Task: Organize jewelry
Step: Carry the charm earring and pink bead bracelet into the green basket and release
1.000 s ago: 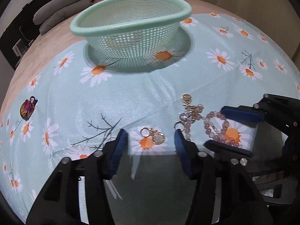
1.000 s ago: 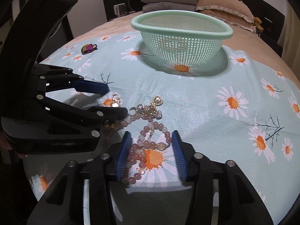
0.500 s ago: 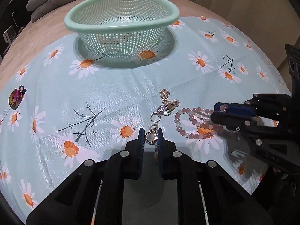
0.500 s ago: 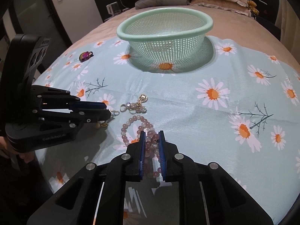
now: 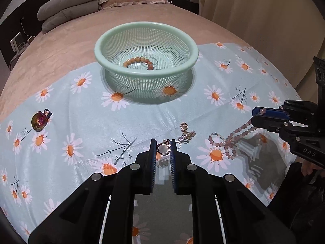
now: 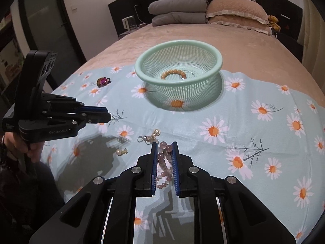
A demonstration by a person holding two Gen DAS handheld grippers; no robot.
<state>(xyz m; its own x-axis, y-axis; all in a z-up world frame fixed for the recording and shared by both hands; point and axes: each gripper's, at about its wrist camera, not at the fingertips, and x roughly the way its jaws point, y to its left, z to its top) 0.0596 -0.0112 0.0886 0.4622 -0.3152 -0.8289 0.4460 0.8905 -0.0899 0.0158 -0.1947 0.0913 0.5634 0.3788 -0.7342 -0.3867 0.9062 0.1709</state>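
An orange bead bracelet (image 5: 138, 60) already lies in the green basket (image 5: 195, 48). The left gripper (image 5: 163, 148) pinches a gold pendant (image 5: 163, 148), the right gripper (image 6: 164, 152) a pink bead necklace (image 6: 163, 158); the brooch (image 5: 39, 120) and a gold charm cluster (image 5: 186, 133) remain.

Left tool (image 5: 163, 149) closed on a gold ring-shaped trinket (image 5: 163, 148), held clear of the daisy-print cloth (image 5: 81, 111) on the bed; right tool (image 5: 256, 116) clamped on a pink bead strand (image 5: 229, 140), which trails to the cloth; green mesh basket (image 5: 146, 25) beyond holds an orange bead bracelet (image 5: 138, 61); iridescent brooch (image 5: 39, 120) lies far left.
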